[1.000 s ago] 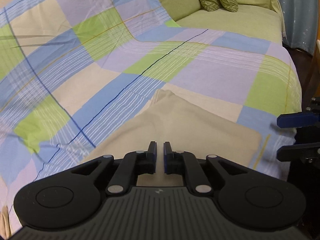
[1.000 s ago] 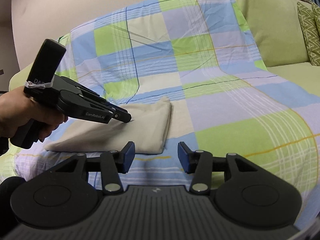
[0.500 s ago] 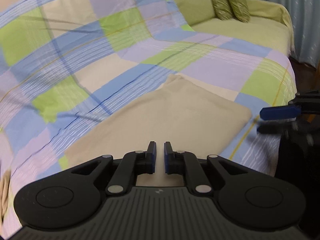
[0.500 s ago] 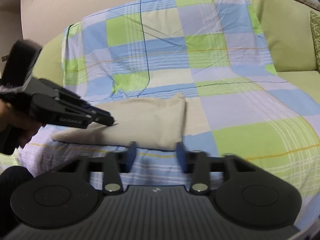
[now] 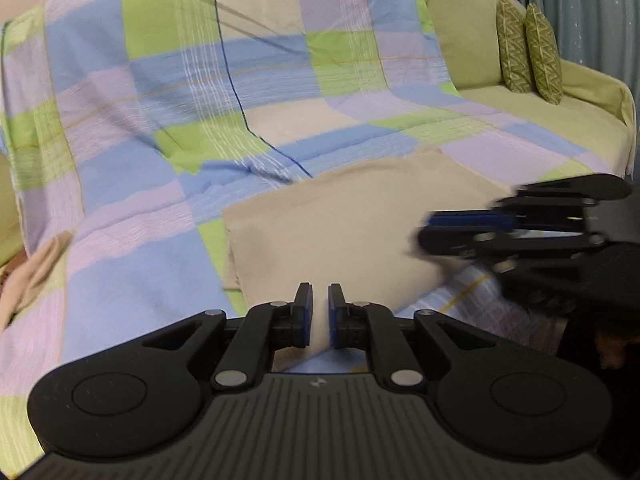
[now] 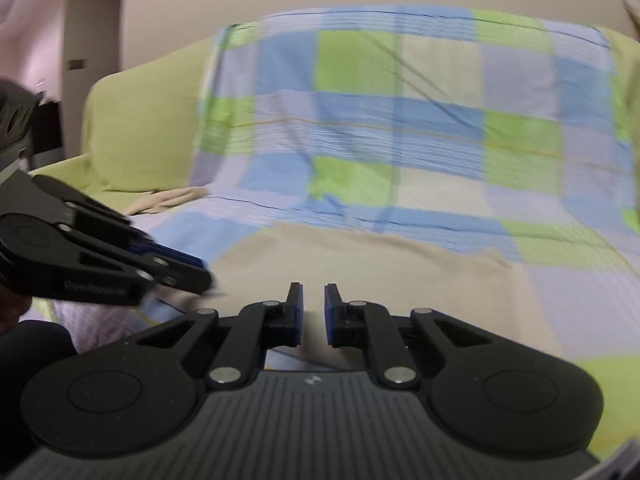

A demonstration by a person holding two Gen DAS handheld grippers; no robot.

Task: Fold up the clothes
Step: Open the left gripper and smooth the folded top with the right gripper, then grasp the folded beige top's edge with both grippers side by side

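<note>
A folded beige garment [image 5: 340,232] lies on the checked sheet [image 5: 160,128] over the sofa; it also shows in the right wrist view [image 6: 380,272]. My left gripper [image 5: 319,308] hovers over its near edge, jaws nearly closed with a narrow gap, nothing between them. It shows from the side in the right wrist view [image 6: 192,270]. My right gripper [image 6: 312,308] is over the garment's near edge, jaws narrowed to a small gap, empty. It appears blurred at the garment's right end in the left wrist view [image 5: 432,232].
Another beige cloth [image 5: 36,272] lies crumpled at the sheet's left edge, also seen in the right wrist view [image 6: 172,200]. Two patterned green cushions [image 5: 528,48] stand at the sofa's right end by a curtain [image 5: 580,8]. The green sofa back [image 6: 140,128] rises behind.
Both grippers swung left and came closer to the garment. The right gripper's jaws closed from wide open to a narrow gap. The left jaws stayed narrow.
</note>
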